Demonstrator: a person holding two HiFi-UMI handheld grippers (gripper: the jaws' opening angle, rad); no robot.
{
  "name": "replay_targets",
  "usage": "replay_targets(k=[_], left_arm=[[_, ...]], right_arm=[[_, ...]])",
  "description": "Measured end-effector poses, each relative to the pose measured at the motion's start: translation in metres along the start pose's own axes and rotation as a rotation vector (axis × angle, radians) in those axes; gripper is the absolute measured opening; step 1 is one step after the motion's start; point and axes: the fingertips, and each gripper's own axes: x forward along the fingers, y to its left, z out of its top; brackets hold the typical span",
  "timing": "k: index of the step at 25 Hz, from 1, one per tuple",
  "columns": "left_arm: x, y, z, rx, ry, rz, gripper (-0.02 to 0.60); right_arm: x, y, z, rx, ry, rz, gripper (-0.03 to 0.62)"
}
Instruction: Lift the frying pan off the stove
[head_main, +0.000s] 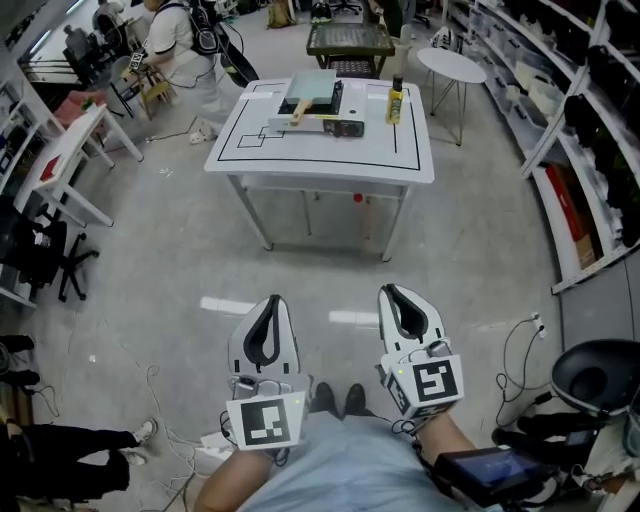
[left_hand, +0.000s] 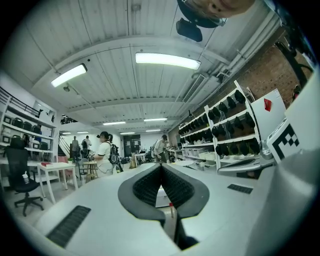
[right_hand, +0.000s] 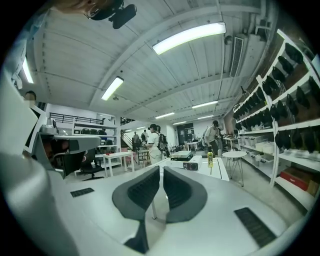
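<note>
Head view: left gripper (head_main: 268, 300) and right gripper (head_main: 393, 291) are held low, close to the person's body and well apart from the white table (head_main: 320, 168). The frying pan (head_main: 312, 90) sits on the stove (head_main: 345, 127) toward the table's far edge, near a yellow bottle (head_main: 395, 102). Both grippers' jaws are pressed together with nothing between them.

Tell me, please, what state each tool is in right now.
Left tool: closed, nothing between its jaws.
Right tool: closed, nothing between its jaws.
</note>
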Motion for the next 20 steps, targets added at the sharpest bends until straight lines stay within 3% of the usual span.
replay_targets(k=[11,20], left_arm=[[0.023,0.031,-0.029,-0.029,0.060,0.080,0.017],[0.110,0.105,-0.069,-0.056,0.111,0.071,0.017]], right_arm=[[0.045,-0.014,-0.021,-0.006,0.064,0.015,0.052],[0.165,0.000,-0.039,-0.011,0.131,0.046,0.052]])
